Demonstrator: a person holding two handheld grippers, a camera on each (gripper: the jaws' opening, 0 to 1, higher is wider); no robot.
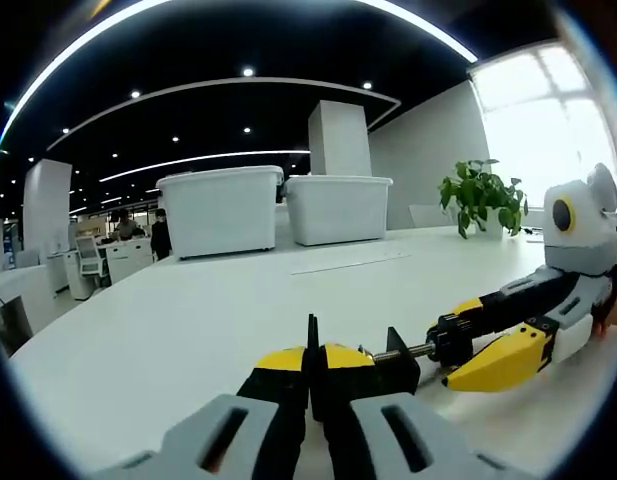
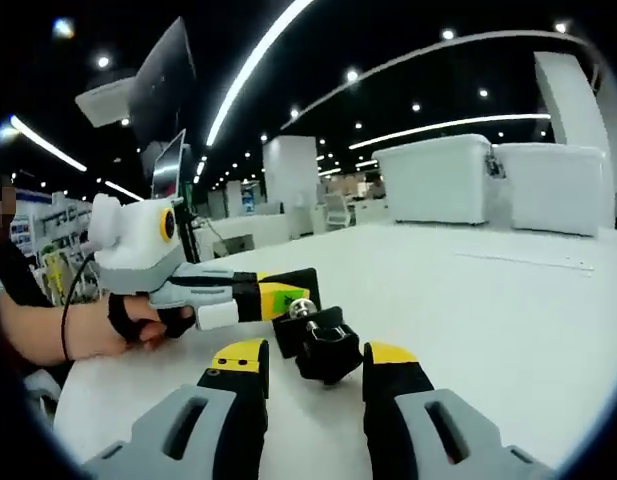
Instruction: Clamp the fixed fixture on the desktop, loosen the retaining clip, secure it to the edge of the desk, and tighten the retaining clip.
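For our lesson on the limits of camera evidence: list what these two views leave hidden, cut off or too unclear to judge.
- Left gripper view: the clamp body is hidden behind the left gripper, shut on it.
- Right gripper view: the clamp's far side is covered by the left gripper.
- Right gripper view: the right gripper is open; whether a finger touches the clamp is unclear.
- Left gripper view: people in the background are too small.

Curved ceiling light strips (image 1: 238, 85) and spotlights glow against a dark ceiling above the pale, evenly lit tabletop (image 1: 188, 320), while the window (image 1: 543, 110) beyond it blows out white and fisheye edges bend.
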